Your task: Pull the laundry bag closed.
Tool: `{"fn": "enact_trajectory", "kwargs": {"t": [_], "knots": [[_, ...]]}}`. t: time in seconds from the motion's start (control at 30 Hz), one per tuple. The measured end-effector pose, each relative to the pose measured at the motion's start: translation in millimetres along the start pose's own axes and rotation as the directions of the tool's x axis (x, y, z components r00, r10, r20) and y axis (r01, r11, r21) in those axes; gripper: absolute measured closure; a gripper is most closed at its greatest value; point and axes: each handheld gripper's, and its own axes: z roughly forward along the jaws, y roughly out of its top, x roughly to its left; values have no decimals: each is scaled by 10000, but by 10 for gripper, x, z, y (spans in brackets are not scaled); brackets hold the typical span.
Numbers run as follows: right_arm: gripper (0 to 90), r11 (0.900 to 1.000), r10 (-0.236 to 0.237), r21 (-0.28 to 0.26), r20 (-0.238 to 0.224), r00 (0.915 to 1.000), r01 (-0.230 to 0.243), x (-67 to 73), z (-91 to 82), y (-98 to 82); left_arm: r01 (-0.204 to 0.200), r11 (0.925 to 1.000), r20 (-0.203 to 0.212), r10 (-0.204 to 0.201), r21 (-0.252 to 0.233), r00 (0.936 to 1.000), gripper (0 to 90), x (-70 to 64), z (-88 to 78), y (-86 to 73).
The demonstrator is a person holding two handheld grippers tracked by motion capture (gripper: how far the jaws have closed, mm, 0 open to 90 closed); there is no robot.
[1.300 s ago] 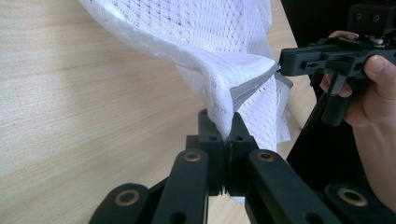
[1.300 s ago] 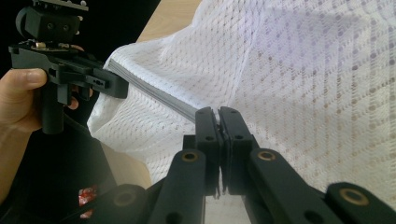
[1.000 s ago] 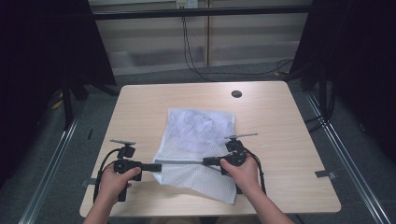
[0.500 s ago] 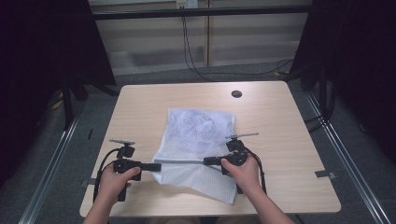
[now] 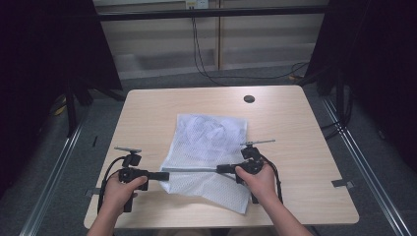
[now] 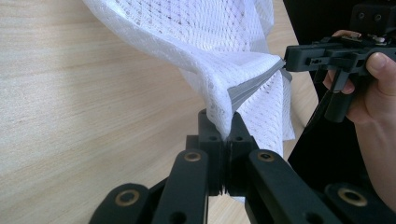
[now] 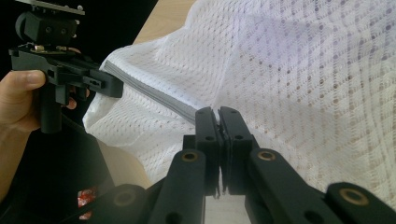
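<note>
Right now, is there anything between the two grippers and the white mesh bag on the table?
Nothing visible is in the way. The left gripper and the right gripper are each shut on the grey edge of the mesh bag, which is stretched between them just above the table. The rest of the bag lies on the wood.

The mesh bag point(image 5: 209, 152) is white, woven in a fine diamond net pattern with small holes through which the surface beneath shows as tan specks. A grey band point(image 6: 252, 86) runs along its pinched edge. The counter point(image 5: 295, 137) is pale beige wood grain with faint lengthwise streaks, and a small dark round disc point(image 5: 249, 99) sits in its upper right part. The left gripper point(image 5: 164, 175) and right gripper point(image 5: 221, 169) are matt black, with brass-coloured rivets on the jaw links. The floor point(image 5: 162, 76) around the counter is grey, and the backdrop at both sides of the frame is black.
</note>
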Motion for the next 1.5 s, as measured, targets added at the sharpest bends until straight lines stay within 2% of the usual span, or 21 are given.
{"fn": "enact_trajectory", "kwargs": {"t": [0.07, 0.13, 0.2, 0.23, 0.67, 0.7, 0.73, 0.77, 0.8, 0.9, 1.23, 1.33, 1.5], "knots": [[874, 10000, -10, 37, -17, 10000, 10, 0, 0, -1, 152, 9999, 60, -151, -81, 9999, 886, -9, 3, -2], [874, 10000, -30, 67, -21, 10000, 30, -1, -4, -3, 46, 10000, 5, -46, -30, 10000, 885, -2, 1, 1], [874, 10000, -32, 72, -25, 10000, 32, -2, -3, -4, 145, 9999, 37, -145, -60, 9999, 886, -4, 6, 1], [874, 10000, -20, 61, -30, 10000, 20, -2, -2, -5, 51, 10000, -22, -51, -61, 10000, 885, 4, 3, 3], [874, 10000, 23, 61, -34, 10000, -23, -2, 1, -6, 47, 10000, -27, -47, -25, 10000, 886, 2, -4, 5], [874, 10000, 26, 61, -34, 10000, -26, -3, 0, -6, 132, 9999, -76, -133, -108, 9999, 886, -2, -5, 2], [874, 10000, 4, 78, 48, 10000, -4, -6, -3, -6, 42, 10000, -155, -43, -87, 9999, 886, 13, -20, 5], [874, 10000, -22, 47, 109, 9999, 22, -19, -11, -7, 243, 9996, -12, -243, -146, 9997, 886, 14, -27, 1], [874, 9999, 117, 19, 71, 9999, -117, -28, -24, -6, 266, 9996, 73, -265, -125, 9996, 886, 20, -32, 1], [874, 10000, 72, 6, 64, 10000, -72, -39, -40, -7, 165, 9999, 9, -165, -49, 9999, 886, 13, -16, -5], [874, 10000, 76, 12, 40, 10000, -76, -33, -52, -10, 277, 9995, 15, -277, -137, 9996, 886, 11, -25, 1], [874, 10000, 46, 9, 41, 10000, -47, -37, -54, -14, 45, 10000, -112, -46, -47, 9999, 886, 22, -29, 4], [874, 10000, 30, 0, 6, 10000, -30, -40, -60, -14, 210, 9998, 5, -210, -53, 9998, 886, 9, -24, 3]]}}
